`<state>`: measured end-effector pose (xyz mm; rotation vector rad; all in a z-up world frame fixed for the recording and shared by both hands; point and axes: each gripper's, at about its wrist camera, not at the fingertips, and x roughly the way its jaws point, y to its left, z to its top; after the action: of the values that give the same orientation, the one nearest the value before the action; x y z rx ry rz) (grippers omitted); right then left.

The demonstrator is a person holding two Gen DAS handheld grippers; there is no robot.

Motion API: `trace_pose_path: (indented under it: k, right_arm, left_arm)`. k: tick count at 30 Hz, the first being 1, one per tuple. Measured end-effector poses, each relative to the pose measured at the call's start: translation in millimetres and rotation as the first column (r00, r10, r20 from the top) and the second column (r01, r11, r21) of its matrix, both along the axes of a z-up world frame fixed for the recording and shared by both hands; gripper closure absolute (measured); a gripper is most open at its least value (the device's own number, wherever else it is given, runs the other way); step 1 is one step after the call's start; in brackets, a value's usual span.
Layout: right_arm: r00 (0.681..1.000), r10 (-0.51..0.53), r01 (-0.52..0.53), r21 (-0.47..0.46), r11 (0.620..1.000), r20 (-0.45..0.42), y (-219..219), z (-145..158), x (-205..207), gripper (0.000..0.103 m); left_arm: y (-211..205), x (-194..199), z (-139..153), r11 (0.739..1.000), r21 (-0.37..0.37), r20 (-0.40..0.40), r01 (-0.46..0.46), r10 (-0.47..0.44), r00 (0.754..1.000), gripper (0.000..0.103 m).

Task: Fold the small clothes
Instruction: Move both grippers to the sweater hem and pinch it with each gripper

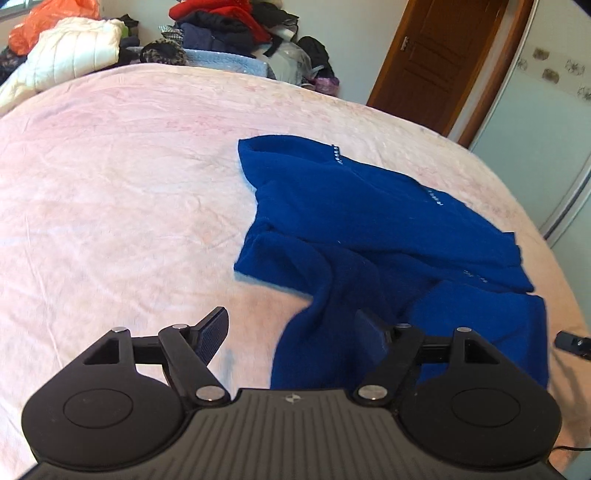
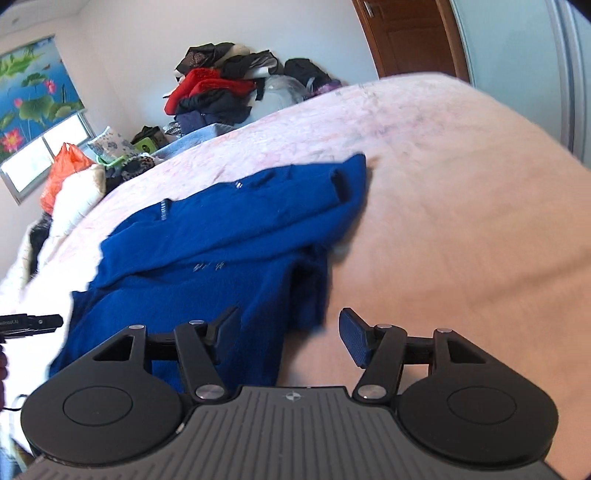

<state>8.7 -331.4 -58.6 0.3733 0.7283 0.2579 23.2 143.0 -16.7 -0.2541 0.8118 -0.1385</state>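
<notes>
A dark blue knit sweater [image 1: 369, 229] lies partly folded on the pink bedspread [image 1: 110, 184], with small shiny studs along its seams. In the left wrist view my left gripper [image 1: 291, 332] stands open just above the sweater's near edge. A blurred flap of blue cloth hangs between its fingers, and neither pad presses on it. In the right wrist view the sweater [image 2: 207, 243] spreads to the left with one sleeve reaching right. My right gripper [image 2: 290, 332] is open over its near right corner, the left finger over cloth and the right pad [image 2: 354, 341] over bare bedspread.
A heap of clothes [image 1: 221, 26] is piled against the far wall beyond the bed. A white puffer jacket [image 1: 74, 51] and an orange bag [image 1: 55, 18] lie at the far left. A brown wooden door [image 1: 436, 59] and a pale wardrobe [image 1: 535, 140] stand to the right.
</notes>
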Motion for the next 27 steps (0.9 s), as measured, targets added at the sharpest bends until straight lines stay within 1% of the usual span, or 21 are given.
trace_pose_path:
  k: [1, 4, 6, 8, 9, 11, 12, 16, 18, 20, 21, 23, 24, 26, 27]
  right_arm:
    - [1.000, 0.012, -0.012, 0.013, 1.000, -0.014, 0.1, -1.6, -5.3, 0.038]
    - [0.995, 0.067, -0.066, 0.014, 0.998, -0.071, 7.7, -8.8, -22.3, 0.038]
    - [0.992, 0.090, -0.088, 0.028, 0.996, -0.086, 12.0, -11.7, -32.6, 0.036]
    - [0.988, 0.113, -0.104, 0.094, 0.990, -0.101, 11.5, -13.3, -39.3, 0.036]
    - [0.985, 0.131, -0.114, 0.152, 0.982, -0.112, 10.4, -15.2, -42.3, 0.036]
    - [0.978, 0.164, -0.126, 0.256, 0.959, -0.132, 9.2, -21.6, -44.4, 0.036]
    - [0.974, 0.177, -0.129, 0.296, 0.946, -0.143, 10.2, -26.0, -44.9, 0.036]
    - [0.972, 0.196, -0.131, 0.394, 0.910, -0.131, 16.0, -35.8, -43.7, 0.036]
    - [0.971, 0.205, -0.132, 0.437, 0.890, -0.123, 19.7, -40.2, -40.0, 0.036]
    - [0.971, 0.215, -0.143, 0.459, 0.877, -0.109, 24.9, -41.9, -35.8, 0.039]
    - [0.970, 0.217, -0.146, 0.462, 0.875, -0.105, 28.0, -42.1, -33.6, 0.041]
    - [0.971, 0.215, -0.144, 0.457, 0.878, -0.108, 34.0, -42.7, -29.7, 0.050]
    - [0.970, 0.217, -0.146, 0.455, 0.879, -0.109, 36.9, -43.4, -28.6, 0.053]
    - [0.969, 0.218, -0.147, 0.439, 0.887, -0.115, 40.8, -44.1, -27.4, 0.064]
    - [0.970, 0.216, -0.149, 0.421, 0.895, -0.115, 42.6, -43.2, -27.6, 0.068]
  left_arm:
    - [1.3, -5.3, -0.5, 1.000, -0.011, -0.011, 0.009, -0.009, 1.000, 0.028]
    - [4.5, -25.7, -6.0, 0.999, -0.028, -0.033, -0.015, 0.014, 0.999, 0.028]
    - [6.1, -37.5, -10.7, 0.999, -0.035, -0.056, -0.016, 0.014, 0.998, 0.028]
    - [8.1, -49.8, -16.8, 0.998, -0.061, -0.079, 0.002, -0.007, 0.997, 0.028]
    - [9.2, -54.5, -19.9, 0.996, -0.086, -0.099, 0.017, -0.025, 0.995, 0.028]
    - [13.0, -62.1, -27.8, 0.985, -0.165, -0.134, 0.039, -0.061, 0.989, 0.027]
    - [13.6, -66.4, -30.4, 0.980, -0.193, -0.130, 0.048, -0.074, 0.989, 0.027]
    - [5.8, -73.4, -32.4, 0.975, -0.206, -0.111, 0.087, -0.111, 0.988, 0.027]
    - [1.4, -71.5, -34.2, 0.963, -0.239, -0.110, 0.121, -0.150, 0.982, 0.027]
    - [-3.6, -70.2, -36.1, 0.956, -0.261, -0.104, 0.137, -0.169, 0.980, 0.027]
    - [-5.6, -70.7, -36.8, 0.955, -0.260, -0.095, 0.141, -0.171, 0.981, 0.028]
    - [-6.8, -70.3, -38.2, 0.954, -0.267, -0.084, 0.135, -0.163, 0.983, 0.028]
    - [-6.5, -69.8, -39.2, 0.952, -0.279, -0.081, 0.128, -0.156, 0.984, 0.028]
    - [-5.9, -68.8, -40.0, 0.949, -0.293, -0.081, 0.118, -0.148, 0.986, 0.029]
    - [-6.0, -68.7, -40.0, 0.949, -0.293, -0.081, 0.119, -0.148, 0.986, 0.036]
